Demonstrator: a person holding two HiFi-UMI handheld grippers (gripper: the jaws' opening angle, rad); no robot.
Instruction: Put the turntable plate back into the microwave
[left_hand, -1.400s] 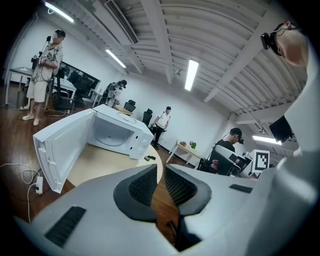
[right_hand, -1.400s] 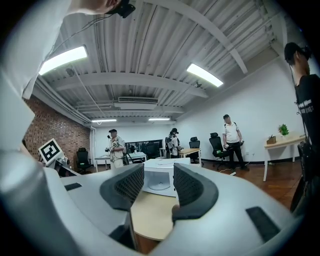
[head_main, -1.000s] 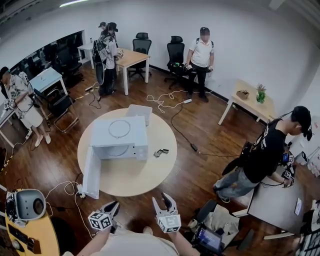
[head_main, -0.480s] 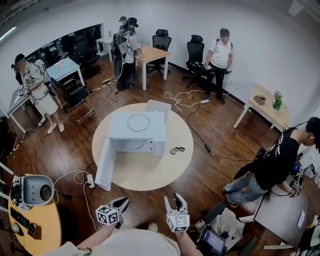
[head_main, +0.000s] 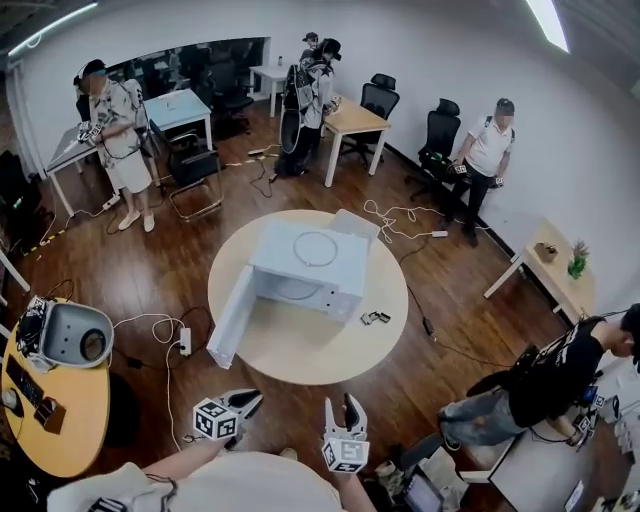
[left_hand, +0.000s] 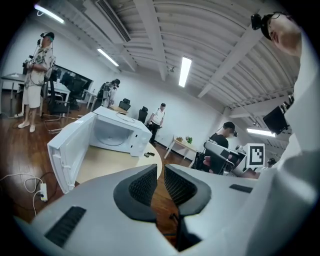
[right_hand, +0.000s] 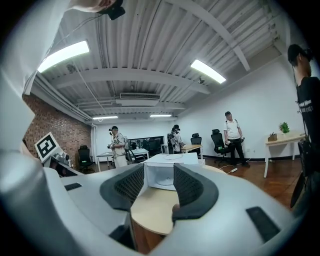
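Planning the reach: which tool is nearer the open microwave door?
Left. The left tool is in front of the door, apart from it; the right tool is farther, off to the side.

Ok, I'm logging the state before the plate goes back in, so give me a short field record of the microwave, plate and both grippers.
microwave: on round table, door swung open
turntable plate: lying on the microwave's top
left gripper: jaws slightly apart, empty, short of the table
right gripper: jaws apart, empty, short of the table
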